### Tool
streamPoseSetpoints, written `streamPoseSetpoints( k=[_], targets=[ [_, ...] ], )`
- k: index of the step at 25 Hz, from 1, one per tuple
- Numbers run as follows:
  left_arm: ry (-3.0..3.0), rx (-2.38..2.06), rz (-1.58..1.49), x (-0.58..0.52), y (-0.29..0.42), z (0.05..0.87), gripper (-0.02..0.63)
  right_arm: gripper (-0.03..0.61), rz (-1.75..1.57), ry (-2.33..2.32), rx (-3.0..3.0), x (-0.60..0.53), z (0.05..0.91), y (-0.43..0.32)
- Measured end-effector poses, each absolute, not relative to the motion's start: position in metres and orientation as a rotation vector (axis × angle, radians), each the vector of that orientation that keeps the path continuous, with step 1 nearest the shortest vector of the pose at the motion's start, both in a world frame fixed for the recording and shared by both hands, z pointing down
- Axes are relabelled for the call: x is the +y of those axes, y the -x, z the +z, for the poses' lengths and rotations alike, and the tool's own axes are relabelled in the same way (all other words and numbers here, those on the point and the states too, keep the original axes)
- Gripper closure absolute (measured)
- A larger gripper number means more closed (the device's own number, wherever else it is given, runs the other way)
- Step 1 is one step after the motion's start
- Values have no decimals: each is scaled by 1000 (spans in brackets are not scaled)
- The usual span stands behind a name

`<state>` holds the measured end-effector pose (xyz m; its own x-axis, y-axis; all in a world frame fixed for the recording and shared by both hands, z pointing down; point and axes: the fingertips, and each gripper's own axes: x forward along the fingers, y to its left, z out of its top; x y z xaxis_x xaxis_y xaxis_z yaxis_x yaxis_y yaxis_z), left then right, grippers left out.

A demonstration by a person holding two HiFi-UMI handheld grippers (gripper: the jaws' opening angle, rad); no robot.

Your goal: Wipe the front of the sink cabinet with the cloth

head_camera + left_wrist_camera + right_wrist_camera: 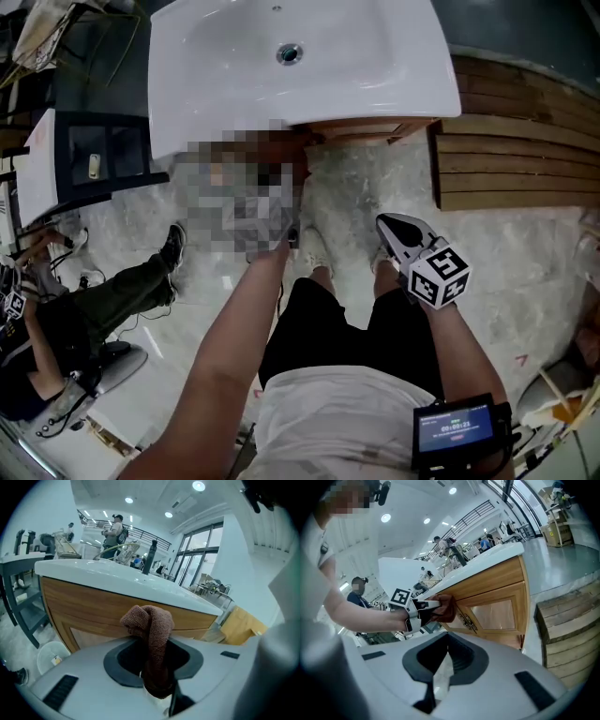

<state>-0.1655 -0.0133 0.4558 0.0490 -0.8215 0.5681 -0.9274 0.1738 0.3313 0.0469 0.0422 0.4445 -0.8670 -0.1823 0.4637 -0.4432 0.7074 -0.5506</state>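
Left tool (158, 690), cloth (151, 624) at wooden cabinet (84, 605)

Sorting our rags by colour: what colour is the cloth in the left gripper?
Reddish brown; the cloth shows best in the left gripper view.

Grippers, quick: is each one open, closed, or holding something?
Left gripper: shut on the brown cloth.
Right gripper: shut, with nothing between its jaws.
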Motion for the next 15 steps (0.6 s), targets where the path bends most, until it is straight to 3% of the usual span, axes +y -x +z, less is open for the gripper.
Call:
streamPoseSetpoints(
  k=[15],
  targets=[
    [-1479,-1799,180,-54,121,466,508,565,1042,-453,-2544,-9,441,-110]
  ],
)
